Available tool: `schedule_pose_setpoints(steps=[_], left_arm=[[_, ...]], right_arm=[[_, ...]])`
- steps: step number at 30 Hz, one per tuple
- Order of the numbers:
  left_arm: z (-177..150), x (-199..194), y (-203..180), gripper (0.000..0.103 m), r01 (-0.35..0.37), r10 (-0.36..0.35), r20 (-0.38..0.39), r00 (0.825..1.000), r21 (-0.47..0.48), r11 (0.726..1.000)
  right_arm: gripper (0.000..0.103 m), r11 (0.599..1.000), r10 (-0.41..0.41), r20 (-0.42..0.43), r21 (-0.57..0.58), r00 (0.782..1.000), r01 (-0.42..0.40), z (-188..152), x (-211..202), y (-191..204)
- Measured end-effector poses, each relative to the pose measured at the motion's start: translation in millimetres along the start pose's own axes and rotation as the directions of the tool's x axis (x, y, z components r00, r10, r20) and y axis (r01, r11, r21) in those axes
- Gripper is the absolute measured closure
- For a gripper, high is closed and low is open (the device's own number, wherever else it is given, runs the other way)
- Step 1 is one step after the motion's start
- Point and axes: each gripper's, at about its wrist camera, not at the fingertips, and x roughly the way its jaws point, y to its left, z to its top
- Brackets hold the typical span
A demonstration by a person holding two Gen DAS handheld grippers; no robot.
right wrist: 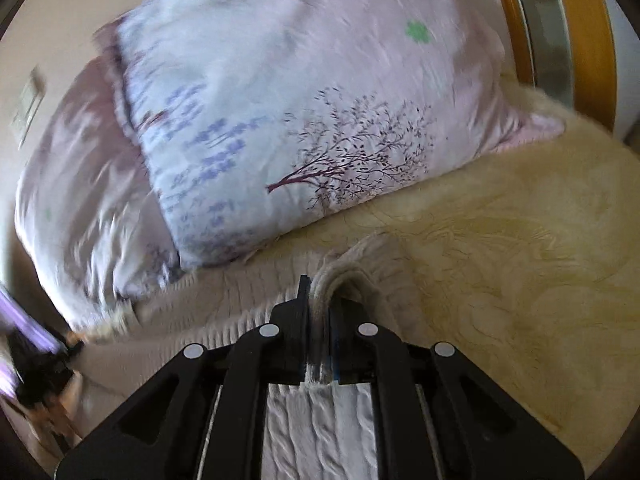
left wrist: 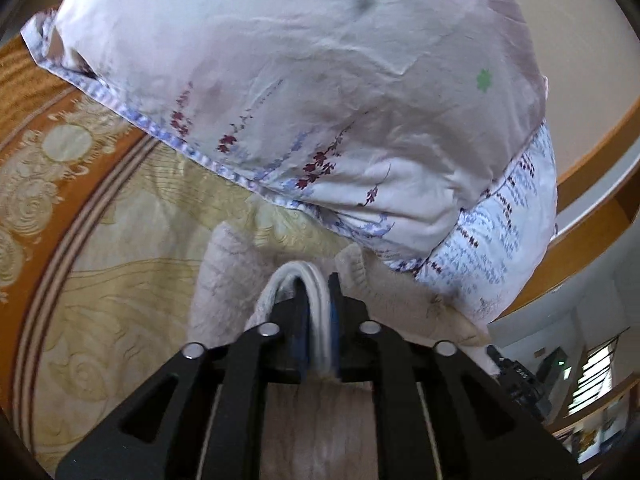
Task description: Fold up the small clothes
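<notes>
A pale cream knitted garment (left wrist: 224,288) lies on the bed and hangs from both grippers. My left gripper (left wrist: 318,300) is shut on a bunched fold of it, which loops up between the black fingers. In the right wrist view the same knit garment (right wrist: 240,304) stretches to the left and shows a cable pattern under the gripper. My right gripper (right wrist: 320,300) is shut on its ribbed edge. The other gripper (right wrist: 36,364) shows blurred at the lower left.
A floral pillow (left wrist: 300,92) lies just beyond the garment; it also shows in the right wrist view (right wrist: 304,112) on a pink one (right wrist: 80,184). The bed cover (left wrist: 132,240) is cream and orange. A wooden bed frame (left wrist: 592,152) curves at the right.
</notes>
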Motion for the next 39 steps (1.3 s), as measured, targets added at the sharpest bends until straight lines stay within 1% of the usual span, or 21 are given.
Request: schedule_pose_setpoints(steps=[1,2,3,4,6,7,10,13,14,16,19,22,27,30,32,33,35,37,38,39], left_arm=[[1.8,1.2,0.1,0.070,0.011,-0.011,-0.001,1.000,-0.021,1.000],[4.0,-1.2,0.2,0.062,0.027,-0.027,0.012,1.000,-0.051,0.998],[5.8,-8.8,0.3,0.049,0.040,-0.037,0.047,0.998,-0.074,0.996],[8.1,-15.9,-0.3,0.043,0.051,-0.045,0.077,0.996,-0.079,0.996],[10.4,-31.4,-2.5,0.041,0.061,-0.054,0.110,0.992,-0.061,0.996],[10.7,-36.9,-2.9,0.041,0.054,-0.048,0.116,0.992,-0.053,0.997],[3.9,-57.1,-2.7,0.041,0.036,-0.033,0.108,0.994,-0.020,0.999],[-7.8,-71.0,-2.7,0.042,0.019,-0.021,0.085,0.996,0.022,1.000],[-12.0,-73.4,-4.2,0.042,0.011,-0.015,0.076,0.997,0.042,0.999],[-24.8,-80.5,-9.3,0.043,-0.014,0.008,0.059,0.998,0.101,0.995],[-41.1,-85.0,-15.5,0.043,-0.040,0.033,0.042,0.999,0.175,0.984],[-54.8,-86.0,-20.8,0.043,-0.082,0.074,0.042,0.996,0.236,0.968],[-63.8,-77.0,-16.4,0.043,-0.114,0.114,0.015,0.993,0.249,0.962],[-68.0,-71.0,-12.8,0.045,-0.132,0.138,-0.004,0.990,0.253,0.958],[-70.3,-66.0,-11.3,0.049,-0.142,0.152,-0.021,0.988,0.258,0.956],[-71.7,-62.9,-10.3,0.053,-0.147,0.160,-0.031,0.987,0.261,0.954],[-73.9,-59.8,-8.1,0.059,-0.154,0.169,-0.038,0.985,0.259,0.954],[-75.0,-57.9,-5.8,0.073,-0.155,0.172,-0.048,0.984,0.252,0.955],[-75.1,-57.1,-3.8,0.077,-0.149,0.168,-0.057,0.984,0.244,0.958],[-75.0,-56.2,-1.8,0.084,-0.145,0.165,-0.067,0.984,0.236,0.961]], right_arm=[[0.085,0.999,0.014,-0.013,0.029,1.000,-0.014,4.0,1.4,-1.8],[0.080,0.998,0.036,-0.018,0.058,0.999,-0.035,7.4,1.9,-2.3],[0.070,0.995,0.062,-0.002,0.079,0.998,-0.061,10.3,-3.0,-1.8],[0.056,0.995,0.061,0.029,0.074,0.998,-0.063,12.0,-9.8,-0.8],[0.039,0.999,0.044,0.115,0.022,0.992,-0.046,11.5,-31.1,2.9],[0.039,0.999,0.044,0.132,-0.009,0.990,-0.044,10.3,-39.0,3.8],[0.039,0.998,0.032,0.145,-0.061,0.989,-0.024,2.0,-58.7,-1.5],[0.041,0.994,-0.010,0.136,-0.105,0.991,0.025,-7.1,-71.4,-11.3],[0.044,0.992,-0.019,0.128,-0.121,0.992,0.035,-10.9,-73.5,-15.0],[0.054,0.987,-0.030,0.099,-0.155,0.995,0.045,-18.6,-73.8,-21.2],[0.060,0.979,-0.035,0.057,-0.197,0.998,0.046,-30.7,-71.2,-26.0],[0.060,0.971,-0.055,0.032,-0.231,0.998,0.061,-42.4,-67.1,-28.4],[0.060,0.967,-0.076,-0.012,-0.245,0.997,0.070,-52.6,-57.3,-33.6],[0.065,0.964,-0.080,-0.040,-0.257,0.996,0.067,-56.1,-50.3,-34.9],[0.067,0.960,-0.087,-0.040,-0.271,0.995,0.073,-58.4,-48.8,-35.1],[0.069,0.958,-0.090,-0.039,-0.278,0.995,0.076,-59.4,-48.4,-34.7],[0.075,0.955,-0.089,-0.031,-0.285,0.996,0.077,-60.9,-49.5,-35.0],[0.082,0.952,-0.088,-0.024,-0.297,0.996,0.077,-62.2,-50.6,-34.6],[0.085,0.951,-0.088,-0.019,-0.300,0.996,0.078,-62.5,-51.4,-34.3],[0.088,0.950,-0.086,-0.011,-0.301,0.996,0.079,-62.3,-52.9,-34.1]])
